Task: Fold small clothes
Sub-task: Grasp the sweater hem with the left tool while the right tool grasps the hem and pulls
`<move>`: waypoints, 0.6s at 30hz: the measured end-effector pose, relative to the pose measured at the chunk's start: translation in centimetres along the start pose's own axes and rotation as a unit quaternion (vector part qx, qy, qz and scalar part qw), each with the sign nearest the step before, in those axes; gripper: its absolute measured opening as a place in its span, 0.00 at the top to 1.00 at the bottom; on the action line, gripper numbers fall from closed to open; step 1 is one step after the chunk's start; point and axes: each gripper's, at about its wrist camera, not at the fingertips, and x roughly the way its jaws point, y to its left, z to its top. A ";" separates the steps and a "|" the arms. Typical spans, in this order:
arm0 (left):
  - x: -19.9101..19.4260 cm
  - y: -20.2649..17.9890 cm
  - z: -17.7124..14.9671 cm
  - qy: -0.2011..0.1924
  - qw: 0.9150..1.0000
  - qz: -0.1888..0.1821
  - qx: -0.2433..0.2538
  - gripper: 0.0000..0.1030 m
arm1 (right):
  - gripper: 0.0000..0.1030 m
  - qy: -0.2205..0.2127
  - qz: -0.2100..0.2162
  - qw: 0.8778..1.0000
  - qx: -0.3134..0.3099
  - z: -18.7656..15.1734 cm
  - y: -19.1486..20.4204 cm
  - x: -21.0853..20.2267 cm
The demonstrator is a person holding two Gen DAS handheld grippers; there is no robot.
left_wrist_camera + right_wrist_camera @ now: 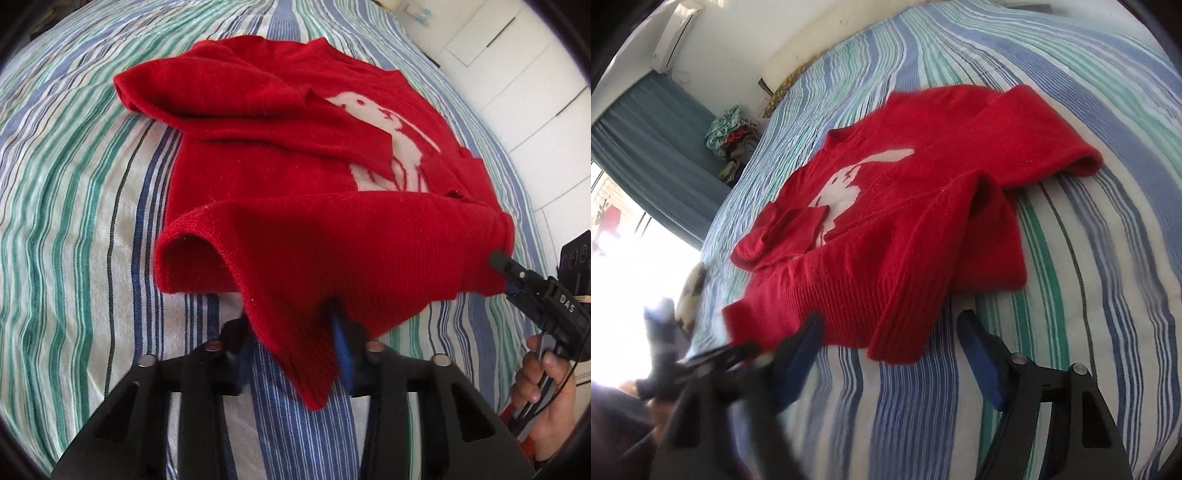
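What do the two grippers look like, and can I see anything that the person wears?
Both grippers are black plastic with triangular cut-outs, round silver bolts and blue pads on the fingers. The left gripper shows these up close. The right gripper carries white letters "DAS" on its side, and a thin black cable runs by its handle. A bare hand shows; no sleeve is visible.

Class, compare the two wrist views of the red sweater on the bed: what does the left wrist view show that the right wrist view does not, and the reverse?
Only the left wrist view: the left gripper shut on the sweater's lifted hem, a hand holding the right gripper, and white cupboard doors.

Only the right wrist view: the right gripper's fingers apart, the hem between them, a blue curtain, an air conditioner and a heap of clothes.

Both: the red sweater with its white figure and folded sleeves, on the striped bedsheet.
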 end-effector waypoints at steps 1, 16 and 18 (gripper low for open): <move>-0.3 0.3 0.1 0.007 1.000 -0.018 -0.012 0.97 | 0.61 -0.001 0.006 1.000 0.011 0.2 -0.1 0.5; -6.3 2.1 -7.1 0.118 0.988 -0.002 0.103 0.96 | 0.93 0.181 0.026 0.980 0.074 -8.5 -0.2 -6.1; -5.8 2.4 -7.8 0.112 0.988 0.013 0.105 0.92 | 0.93 0.194 -0.021 0.978 0.069 -10.1 -0.9 -4.3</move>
